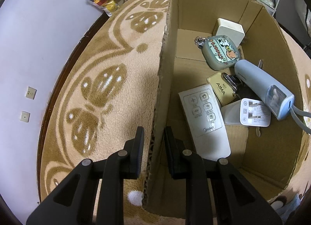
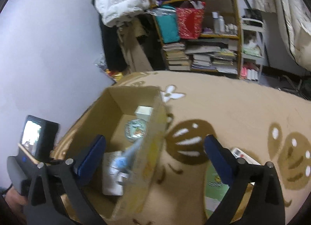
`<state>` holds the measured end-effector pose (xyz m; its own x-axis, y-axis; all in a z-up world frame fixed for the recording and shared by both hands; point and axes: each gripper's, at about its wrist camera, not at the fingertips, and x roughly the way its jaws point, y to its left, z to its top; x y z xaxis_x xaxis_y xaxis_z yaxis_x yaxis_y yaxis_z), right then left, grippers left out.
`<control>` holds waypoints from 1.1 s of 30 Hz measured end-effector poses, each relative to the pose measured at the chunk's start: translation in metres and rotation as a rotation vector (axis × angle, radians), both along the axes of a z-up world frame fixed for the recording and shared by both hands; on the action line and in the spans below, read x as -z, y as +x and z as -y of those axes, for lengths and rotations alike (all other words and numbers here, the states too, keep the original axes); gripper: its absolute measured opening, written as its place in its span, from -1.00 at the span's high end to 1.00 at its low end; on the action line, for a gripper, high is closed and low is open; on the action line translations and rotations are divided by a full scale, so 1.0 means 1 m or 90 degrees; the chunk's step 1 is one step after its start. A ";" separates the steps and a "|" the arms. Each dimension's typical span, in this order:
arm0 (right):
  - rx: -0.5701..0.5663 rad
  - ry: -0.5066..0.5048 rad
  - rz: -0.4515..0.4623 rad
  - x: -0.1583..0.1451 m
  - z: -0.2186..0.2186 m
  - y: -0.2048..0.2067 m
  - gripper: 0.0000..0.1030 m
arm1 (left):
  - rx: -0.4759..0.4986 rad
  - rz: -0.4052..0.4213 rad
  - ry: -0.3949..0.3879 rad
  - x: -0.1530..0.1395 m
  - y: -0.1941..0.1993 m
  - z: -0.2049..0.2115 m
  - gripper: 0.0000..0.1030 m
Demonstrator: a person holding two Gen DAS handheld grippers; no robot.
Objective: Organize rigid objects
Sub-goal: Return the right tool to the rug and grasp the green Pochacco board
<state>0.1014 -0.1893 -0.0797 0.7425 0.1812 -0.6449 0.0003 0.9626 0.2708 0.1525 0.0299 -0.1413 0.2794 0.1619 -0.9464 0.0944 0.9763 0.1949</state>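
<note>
Left gripper [image 1: 154, 139] pinches brown cardboard box [image 1: 165, 81] wall, lower centre | right gripper [image 2: 155, 153] spread empty | advice: steady box before loading.

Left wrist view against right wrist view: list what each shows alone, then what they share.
Only the left wrist view shows the left gripper clamped on the near wall of the cardboard box, plus a readable white remote, a white plug adapter and an AIMA tag.

Only the right wrist view shows the right gripper wide open and holding nothing, a cluttered bookshelf, and a green packet lying on the blanket.

Both show the box, the cartoon-printed case, the blue device and the patterned tan blanket.
</note>
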 end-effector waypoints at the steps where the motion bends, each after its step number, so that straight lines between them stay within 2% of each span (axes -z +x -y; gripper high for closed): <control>1: 0.008 0.000 -0.008 0.003 0.004 0.000 -1.00 | 0.001 -0.001 -0.005 0.000 0.000 0.000 0.63; 13: 0.071 -0.071 -0.134 0.060 0.022 -0.004 -1.00 | 0.011 0.003 0.001 -0.001 -0.002 0.000 0.66; 15: 0.084 -0.081 -0.151 0.066 0.027 -0.004 -0.84 | 0.014 0.005 0.002 -0.002 -0.003 0.002 0.68; 17: 0.101 -0.067 -0.181 0.076 0.036 -0.004 -0.75 | 0.015 0.006 -0.001 -0.003 -0.003 0.002 0.72; 19: 0.119 -0.036 -0.205 0.083 0.048 -0.004 -0.75 | 0.016 0.005 -0.004 -0.003 -0.004 0.002 0.75; 24: 0.141 -0.014 -0.264 0.100 0.061 -0.006 -0.75 | 0.017 0.008 -0.005 -0.003 -0.005 0.002 0.76; 26: 0.141 0.028 -0.280 0.106 0.065 -0.007 -0.75 | 0.017 0.008 -0.007 -0.003 -0.005 0.001 0.76; 28: 0.142 0.023 -0.285 0.108 0.065 -0.008 -0.73 | 0.018 0.008 -0.006 -0.003 -0.005 0.001 0.76; 30: 0.138 -0.002 -0.296 0.110 0.061 -0.007 -0.44 | 0.017 0.008 -0.006 -0.004 -0.004 0.001 0.76; 33: 0.128 -0.002 -0.298 0.112 0.057 -0.009 -0.25 | 0.017 0.007 -0.007 -0.004 -0.004 0.001 0.76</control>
